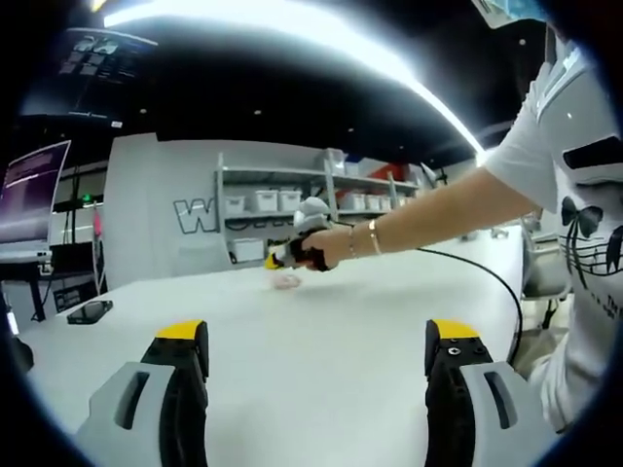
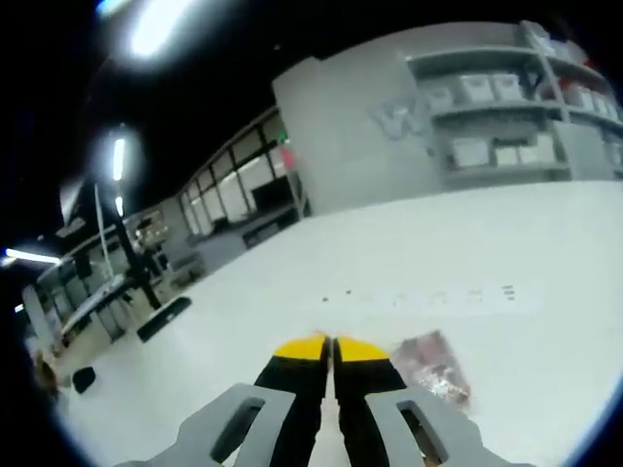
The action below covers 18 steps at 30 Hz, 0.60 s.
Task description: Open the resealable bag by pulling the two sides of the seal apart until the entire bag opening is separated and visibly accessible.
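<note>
The resealable bag [image 2: 435, 368] lies flat on the smooth white surface [image 2: 458, 253], a small crinkled clear pouch with pinkish contents, just beside the yellow tips of the right tool [image 2: 331, 347] and not held by it. That tool's two black jaws with grey housings are pressed together with nothing between them. In the left gripper view the bag [image 1: 285, 281] is a small pale pink lump far across the surface [image 1: 311, 350], just beneath the right tool [image 1: 288, 255], which a person's hand [image 1: 326, 247] holds at the end of an outstretched arm with a thin bracelet. The left tool [image 1: 319, 342] stands wide open well short of the bag, gripping nothing. Beyond the bag, grey shelving [image 1: 292, 199] carries white boxy bins.
</note>
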Available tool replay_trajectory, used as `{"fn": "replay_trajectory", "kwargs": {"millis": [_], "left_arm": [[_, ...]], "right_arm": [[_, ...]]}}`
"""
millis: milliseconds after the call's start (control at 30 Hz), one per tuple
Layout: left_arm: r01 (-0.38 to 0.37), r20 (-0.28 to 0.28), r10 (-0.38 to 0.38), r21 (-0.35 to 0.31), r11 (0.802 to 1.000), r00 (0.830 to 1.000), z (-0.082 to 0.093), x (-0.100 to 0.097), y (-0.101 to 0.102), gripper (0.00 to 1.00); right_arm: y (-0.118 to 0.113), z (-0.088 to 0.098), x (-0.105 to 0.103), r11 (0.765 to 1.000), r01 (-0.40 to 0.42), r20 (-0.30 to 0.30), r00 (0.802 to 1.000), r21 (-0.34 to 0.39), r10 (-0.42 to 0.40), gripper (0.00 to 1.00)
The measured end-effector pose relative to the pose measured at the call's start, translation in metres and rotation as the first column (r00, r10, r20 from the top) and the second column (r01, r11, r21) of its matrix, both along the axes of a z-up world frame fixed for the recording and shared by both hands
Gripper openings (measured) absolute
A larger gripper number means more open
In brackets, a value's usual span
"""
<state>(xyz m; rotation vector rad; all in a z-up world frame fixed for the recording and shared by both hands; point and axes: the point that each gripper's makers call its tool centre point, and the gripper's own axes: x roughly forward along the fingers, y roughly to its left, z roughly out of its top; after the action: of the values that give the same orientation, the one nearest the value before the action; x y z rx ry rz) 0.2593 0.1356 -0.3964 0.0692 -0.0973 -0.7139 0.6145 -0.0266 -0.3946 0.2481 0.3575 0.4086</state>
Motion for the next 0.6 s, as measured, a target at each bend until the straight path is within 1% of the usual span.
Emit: {"fn": "replay_trajectory", "kwargs": {"millis": [233, 333, 467, 600], "left_arm": [[0.002, -0.001, -0.002, -0.009, 1.000, 1.000, 0.001, 0.000, 0.001, 0.92], [0.003, 0.001, -0.003, -0.017, 1.000, 1.000, 0.001, 0.000, 0.001, 0.92], [0.003, 0.005, -0.003, -0.024, 1.000, 1.000, 0.003, 0.000, 0.002, 0.92], [0.003, 0.005, -0.003, -0.021, 1.000, 1.000, 0.002, 0.000, 0.002, 0.92]], "right_arm": [[0.005, -0.007, -0.007, 1.000, -0.024, -0.014, 1.000, -0.006, 0.024, 0.00], [0.009, -0.006, -0.016, 0.999, -0.032, -0.013, 0.999, -0.007, 0.032, 0.02], [0.011, -0.005, -0.021, 0.999, -0.042, -0.008, 0.999, -0.011, 0.042, 0.07], [0.013, 0.001, -0.024, 0.997, -0.054, 0.020, 0.998, -0.051, 0.055, 0.10]]}}
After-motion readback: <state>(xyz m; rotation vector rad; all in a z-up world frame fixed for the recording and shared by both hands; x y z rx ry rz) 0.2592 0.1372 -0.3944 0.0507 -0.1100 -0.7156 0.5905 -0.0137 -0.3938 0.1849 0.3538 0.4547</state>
